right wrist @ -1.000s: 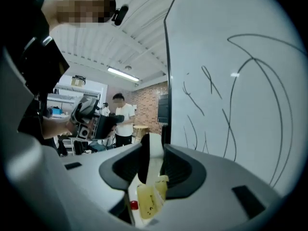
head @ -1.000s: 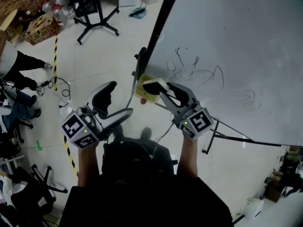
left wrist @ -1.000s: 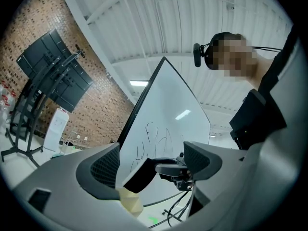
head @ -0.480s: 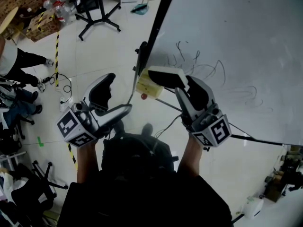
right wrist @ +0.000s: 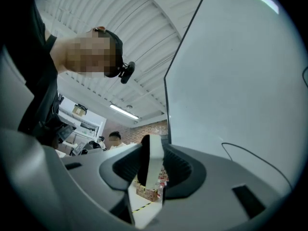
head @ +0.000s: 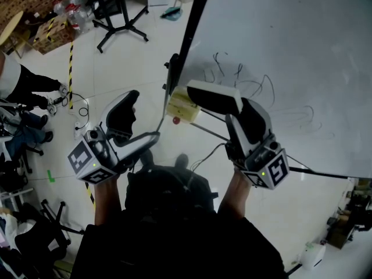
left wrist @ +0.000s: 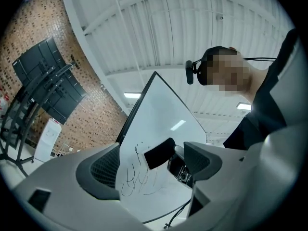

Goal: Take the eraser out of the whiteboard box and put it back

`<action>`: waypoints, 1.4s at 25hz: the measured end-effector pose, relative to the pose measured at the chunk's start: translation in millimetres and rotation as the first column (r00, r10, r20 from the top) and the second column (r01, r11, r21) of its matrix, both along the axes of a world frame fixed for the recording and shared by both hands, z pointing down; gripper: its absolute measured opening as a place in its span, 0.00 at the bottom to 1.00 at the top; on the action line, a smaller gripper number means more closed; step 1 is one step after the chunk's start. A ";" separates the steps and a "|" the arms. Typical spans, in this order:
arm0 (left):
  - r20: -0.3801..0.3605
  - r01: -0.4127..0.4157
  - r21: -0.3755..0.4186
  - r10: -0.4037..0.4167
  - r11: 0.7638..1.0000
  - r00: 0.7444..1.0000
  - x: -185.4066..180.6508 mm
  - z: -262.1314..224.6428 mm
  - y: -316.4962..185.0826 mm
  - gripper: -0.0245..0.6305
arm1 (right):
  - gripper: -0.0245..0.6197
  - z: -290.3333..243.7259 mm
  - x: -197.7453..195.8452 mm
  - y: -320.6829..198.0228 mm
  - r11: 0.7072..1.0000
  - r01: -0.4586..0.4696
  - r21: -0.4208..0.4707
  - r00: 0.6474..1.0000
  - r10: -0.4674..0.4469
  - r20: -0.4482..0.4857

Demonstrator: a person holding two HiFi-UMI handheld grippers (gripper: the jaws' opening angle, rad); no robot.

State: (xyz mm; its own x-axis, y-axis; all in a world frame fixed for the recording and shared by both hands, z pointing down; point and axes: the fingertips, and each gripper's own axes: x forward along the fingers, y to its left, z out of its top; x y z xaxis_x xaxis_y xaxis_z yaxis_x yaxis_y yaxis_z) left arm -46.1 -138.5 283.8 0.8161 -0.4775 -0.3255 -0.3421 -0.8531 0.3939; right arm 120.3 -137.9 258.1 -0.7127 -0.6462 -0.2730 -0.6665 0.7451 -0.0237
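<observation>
Eraser [head: 212, 93]: out of the box, gripped by the right gripper and held in front of the whiteboard's lower left part (white back up, dark felt underneath, as the head view shows it). Whether it touches the board I cannot tell.
Right gripper [right wrist: 153, 154]: jaws clamped on the eraser, a pad on each broad side. In the right gripper view the eraser stands edge-on between them.
Left gripper [head: 145, 116]: jaws apart with nothing between them. It is left of the board's dark edge, well apart from the eraser.
Whiteboard box [head: 183, 105]: pale yellow, at the board's left edge, just beside the eraser's near end. A small red thing [head: 176, 120] sits right under it.
Whiteboard [head: 302, 45]: grey-white, with thin dark scribbles [head: 256, 86] near the eraser.
Floor [head: 116, 68]: pale tiles, a strip of yellow-and-black tape [head: 70, 63], and the black foot of a stand [head: 119, 22].
</observation>
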 end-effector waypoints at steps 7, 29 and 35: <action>0.013 -0.001 0.025 0.000 1.000 1.000 1.9 -0.6 3.4 0.67 | 0.29 -12.2 0.3 7.4 1.000 0.015 0.015 0.999 -0.015 0.037; 0.024 0.029 0.049 -0.030 0.998 0.999 5.0 -3.1 1.2 0.67 | 0.29 -12.7 1.7 7.8 0.999 0.005 0.052 1.000 -0.006 0.020; 0.020 -0.003 0.025 0.002 1.000 1.000 5.3 3.7 4.8 0.67 | 0.28 -13.2 0.3 5.0 0.999 0.011 0.047 1.000 -0.012 0.011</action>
State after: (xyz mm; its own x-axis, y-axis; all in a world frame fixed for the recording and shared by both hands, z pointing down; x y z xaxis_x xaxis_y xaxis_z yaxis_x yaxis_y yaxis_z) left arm -40.8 -133.7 287.5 0.8239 -0.4672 -0.3208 -0.3476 -0.8636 0.3651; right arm 120.6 -132.9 244.9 -0.7167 -0.6244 -0.3108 -0.6577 0.7532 0.0035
